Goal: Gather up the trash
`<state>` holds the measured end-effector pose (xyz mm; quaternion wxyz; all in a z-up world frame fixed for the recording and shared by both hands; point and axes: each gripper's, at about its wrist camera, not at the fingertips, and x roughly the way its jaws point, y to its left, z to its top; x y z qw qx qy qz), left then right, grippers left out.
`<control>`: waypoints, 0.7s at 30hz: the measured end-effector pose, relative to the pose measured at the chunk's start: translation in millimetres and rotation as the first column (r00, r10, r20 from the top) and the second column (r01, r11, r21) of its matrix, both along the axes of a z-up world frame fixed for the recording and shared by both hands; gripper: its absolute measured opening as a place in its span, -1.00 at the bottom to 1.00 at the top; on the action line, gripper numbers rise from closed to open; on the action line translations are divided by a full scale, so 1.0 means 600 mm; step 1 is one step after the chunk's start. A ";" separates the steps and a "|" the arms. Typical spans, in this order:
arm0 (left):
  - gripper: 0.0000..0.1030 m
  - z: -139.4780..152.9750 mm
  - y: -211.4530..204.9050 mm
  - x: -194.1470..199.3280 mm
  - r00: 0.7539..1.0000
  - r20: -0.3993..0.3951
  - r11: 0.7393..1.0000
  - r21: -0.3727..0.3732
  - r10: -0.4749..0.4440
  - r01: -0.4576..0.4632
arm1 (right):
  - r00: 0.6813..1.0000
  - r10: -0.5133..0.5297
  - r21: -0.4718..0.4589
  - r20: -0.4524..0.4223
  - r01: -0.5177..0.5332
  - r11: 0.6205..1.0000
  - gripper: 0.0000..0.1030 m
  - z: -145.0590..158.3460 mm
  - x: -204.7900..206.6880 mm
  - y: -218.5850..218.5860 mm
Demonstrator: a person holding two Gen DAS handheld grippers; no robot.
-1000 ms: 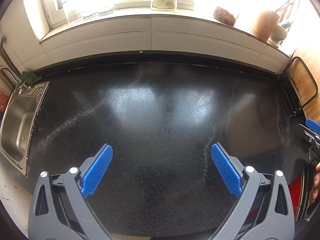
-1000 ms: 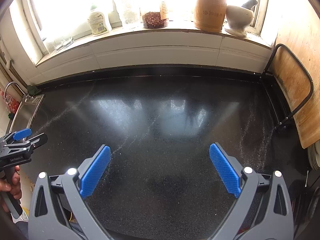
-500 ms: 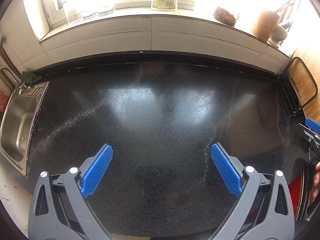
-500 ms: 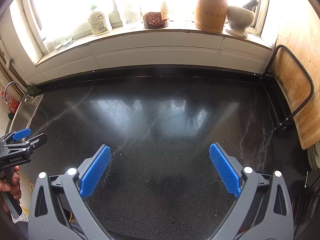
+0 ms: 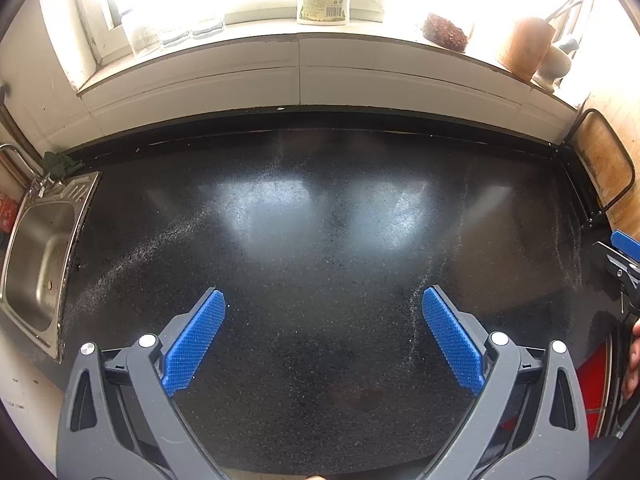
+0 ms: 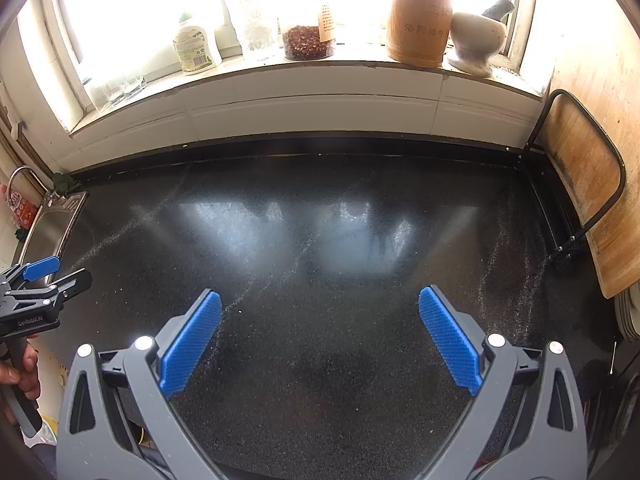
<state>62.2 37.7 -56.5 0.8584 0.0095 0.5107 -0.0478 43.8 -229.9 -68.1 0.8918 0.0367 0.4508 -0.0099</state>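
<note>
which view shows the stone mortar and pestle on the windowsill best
The right wrist view. There the pale stone mortar and pestle sits whole and fairly sharp beside the wooden utensil holder. In the left wrist view it is small, at the frame's edge, washed out by window glare and partly hidden behind that holder.

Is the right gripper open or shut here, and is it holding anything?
Open and empty: the right gripper has its blue pads spread wide, with only bare black countertop between them.

Open black countertop ahead, sink at left, propped cutting board at right.
</note>
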 end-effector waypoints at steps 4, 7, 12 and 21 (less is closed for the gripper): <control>0.87 0.001 0.001 0.001 1.000 0.000 1.000 -0.002 0.005 -0.005 | 1.000 0.001 0.001 0.001 -0.001 1.000 0.86 0.000 0.000 -0.001; 0.87 0.001 0.000 0.003 1.000 -0.003 1.000 -0.003 0.010 -0.010 | 1.000 -0.001 0.001 -0.001 0.001 1.000 0.86 0.000 -0.001 0.000; 0.87 0.003 0.001 0.004 1.000 -0.001 1.000 -0.001 0.019 -0.019 | 1.000 0.000 0.003 0.000 0.000 1.000 0.86 0.000 -0.001 0.000; 0.87 -0.002 0.013 0.010 0.998 -0.030 0.997 -0.055 0.050 -0.052 | 1.000 -0.001 0.003 -0.005 0.001 1.000 0.86 -0.003 0.001 -0.002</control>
